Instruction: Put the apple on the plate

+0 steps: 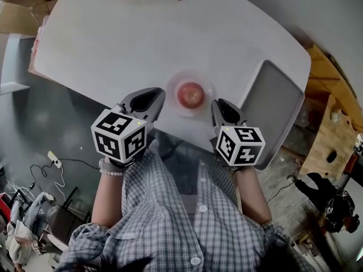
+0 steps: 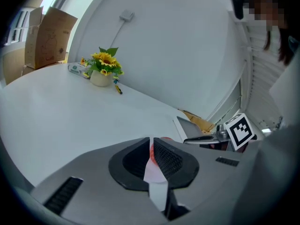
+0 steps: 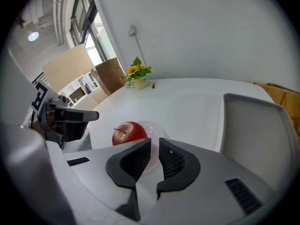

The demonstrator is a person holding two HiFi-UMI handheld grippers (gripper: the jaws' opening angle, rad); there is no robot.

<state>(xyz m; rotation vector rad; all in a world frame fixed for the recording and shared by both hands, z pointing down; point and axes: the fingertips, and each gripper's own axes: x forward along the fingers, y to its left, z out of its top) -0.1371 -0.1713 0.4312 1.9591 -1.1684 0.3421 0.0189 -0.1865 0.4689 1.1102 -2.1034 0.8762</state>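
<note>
A red apple [image 1: 191, 95] sits on a small translucent plate [image 1: 208, 85] near the front edge of the white table [image 1: 113, 38]. My left gripper [image 1: 150, 97] hangs just left of the plate, its jaws nearly together with nothing between them. My right gripper [image 1: 222, 105] is just right of the plate, also shut and empty. In the right gripper view the apple [image 3: 129, 132] and plate [image 3: 153, 129] lie just beyond my jaws [image 3: 154, 145], a little to the left. In the left gripper view only a red sliver of the apple [image 2: 151, 155] shows through the slit of the jaws [image 2: 151, 142].
A grey rectangular tray [image 1: 272, 112] lies right of the plate, at the table's right edge. A pot of sunflowers [image 2: 105, 69] stands at the far side of the table. Cardboard boxes [image 2: 49, 39] are beyond the table. Cables lie on the floor below [image 1: 54, 163].
</note>
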